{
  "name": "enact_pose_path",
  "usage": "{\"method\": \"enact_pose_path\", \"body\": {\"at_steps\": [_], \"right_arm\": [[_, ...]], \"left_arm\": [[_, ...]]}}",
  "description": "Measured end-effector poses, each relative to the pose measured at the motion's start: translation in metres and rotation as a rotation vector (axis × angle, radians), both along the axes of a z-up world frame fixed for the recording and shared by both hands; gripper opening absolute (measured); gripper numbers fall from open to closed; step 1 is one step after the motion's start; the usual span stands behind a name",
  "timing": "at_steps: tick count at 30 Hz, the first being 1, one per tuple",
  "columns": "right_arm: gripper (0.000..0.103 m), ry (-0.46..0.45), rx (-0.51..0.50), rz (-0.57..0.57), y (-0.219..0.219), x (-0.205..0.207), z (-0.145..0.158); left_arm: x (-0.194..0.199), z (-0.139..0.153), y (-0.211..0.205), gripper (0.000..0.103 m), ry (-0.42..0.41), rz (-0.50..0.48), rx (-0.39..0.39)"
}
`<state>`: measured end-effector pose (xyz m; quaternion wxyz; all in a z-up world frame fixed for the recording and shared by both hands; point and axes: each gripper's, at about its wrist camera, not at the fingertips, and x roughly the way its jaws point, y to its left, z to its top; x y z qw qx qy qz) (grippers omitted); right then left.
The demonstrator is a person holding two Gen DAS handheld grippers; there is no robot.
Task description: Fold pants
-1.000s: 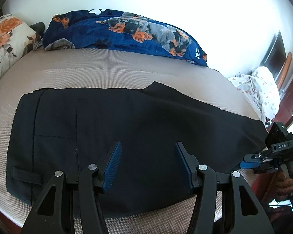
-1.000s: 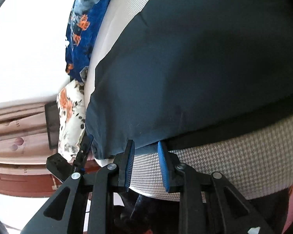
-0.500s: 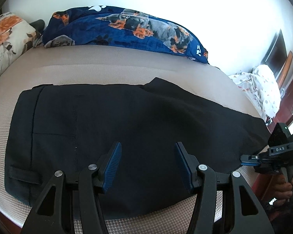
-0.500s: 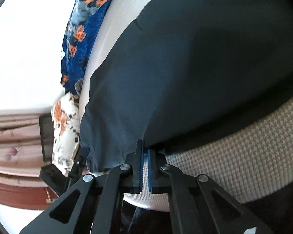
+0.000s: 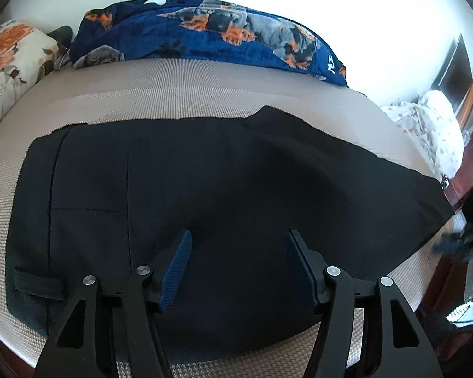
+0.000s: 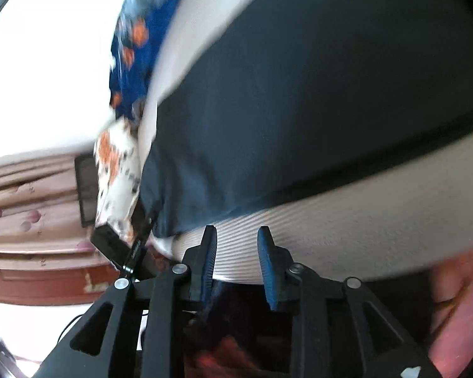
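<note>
Dark navy pants (image 5: 205, 195) lie flat on the beige bed cover (image 5: 189, 94), folded lengthwise, waistband at the left, leg ends at the right. My left gripper (image 5: 238, 242) is open and empty, hovering over the pants near the front edge. In the right wrist view, which is blurred, the pants (image 6: 299, 110) lie ahead. My right gripper (image 6: 236, 236) is open and empty, just off the leg hem, over the cover (image 6: 347, 230). It shows as a dark blur at the right edge of the left wrist view (image 5: 457, 242).
A blue dog-print blanket (image 5: 205, 31) lies along the far side of the bed. A floral pillow (image 5: 9, 63) sits at the left. White spotted bedding (image 5: 432, 126) and dark wood furniture (image 5: 470, 170) are at the right. A curtain (image 6: 31, 195) hangs past the bed.
My right gripper closed at the leg hem half a second ago, then opened and pulled back off the cloth. The left gripper stayed open and barely moved.
</note>
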<state>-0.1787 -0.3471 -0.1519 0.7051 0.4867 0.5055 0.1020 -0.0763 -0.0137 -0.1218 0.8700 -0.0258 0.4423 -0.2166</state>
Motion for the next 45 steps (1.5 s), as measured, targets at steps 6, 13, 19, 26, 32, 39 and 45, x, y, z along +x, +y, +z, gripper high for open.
{"method": "enact_pose_path", "body": {"at_steps": [6,13,19,26,32,39,45], "right_arm": [[0.030,-0.013,-0.283,-0.613,-0.211,-0.094,0.018],[0.035,-0.017,-0.156,-0.769,-0.277,-0.142,-0.015],[0.035,-0.086,-0.103,-0.702,-0.270,-0.125,-0.019],[0.042,-0.127,-0.236,-0.606,-0.242,-0.100,-0.005],[0.019,-0.143,-0.299,-0.570,-0.241,-0.092,-0.001],[0.013,-0.101,-0.352,-0.545,-0.235,-0.070,0.003],[0.012,-0.167,-0.443,-0.498,-0.205,-0.051,0.044]], "left_arm": [[-0.003,0.000,-0.003,0.063,-0.011,-0.004,0.026],[-0.005,0.008,0.005,0.063,-0.023,0.021,-0.019],[-0.004,0.009,0.000,0.063,-0.020,0.017,0.002],[-0.004,0.005,-0.004,0.063,-0.007,0.009,-0.015],[-0.003,0.005,-0.004,0.063,-0.009,0.008,-0.016],[-0.001,0.006,-0.004,0.063,-0.008,0.016,-0.018],[-0.001,0.010,-0.003,0.063,-0.019,0.021,-0.020]]}}
